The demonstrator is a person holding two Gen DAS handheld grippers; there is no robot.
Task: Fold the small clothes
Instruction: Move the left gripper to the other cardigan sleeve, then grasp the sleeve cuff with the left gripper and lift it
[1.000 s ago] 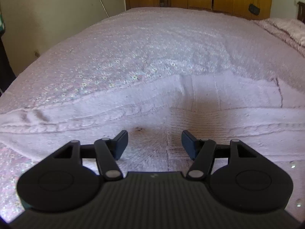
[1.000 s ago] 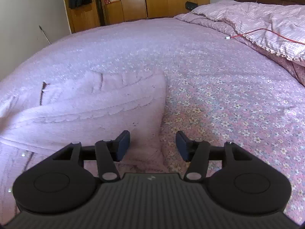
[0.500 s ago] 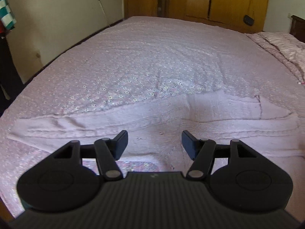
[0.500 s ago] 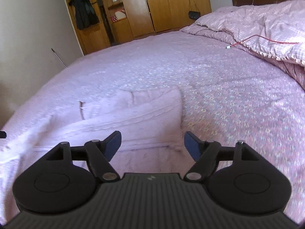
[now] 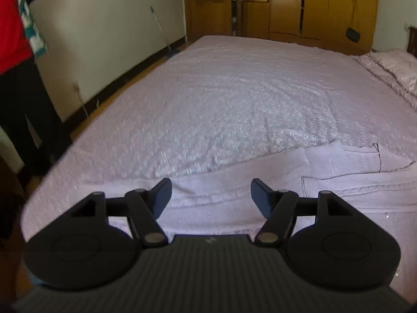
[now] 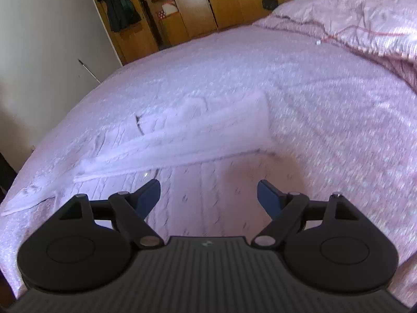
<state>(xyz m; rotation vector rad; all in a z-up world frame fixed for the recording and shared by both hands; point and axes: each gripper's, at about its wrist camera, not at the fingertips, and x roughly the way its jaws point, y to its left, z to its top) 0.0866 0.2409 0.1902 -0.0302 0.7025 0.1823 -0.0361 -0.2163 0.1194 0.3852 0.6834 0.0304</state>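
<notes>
Your left gripper point(image 5: 211, 195) and right gripper point(image 6: 208, 197) both hang open and empty; the right's jaws have just been widening; the pale knit garment point(image 6: 198, 130) lies folded lengthwise on the bed point(image 5: 234, 99), below both; risk: the loose fold springs open, or pale-on-pale makes you grab the bedspread; versus earlier, both cameras sit higher and further back.

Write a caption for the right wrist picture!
Open right gripper above a folded pink garment on a flowery bed.

blur: bedspread point(image 6: 325, 120) print smeared | cut off: person point(image 5: 15, 52) at left edge
</notes>
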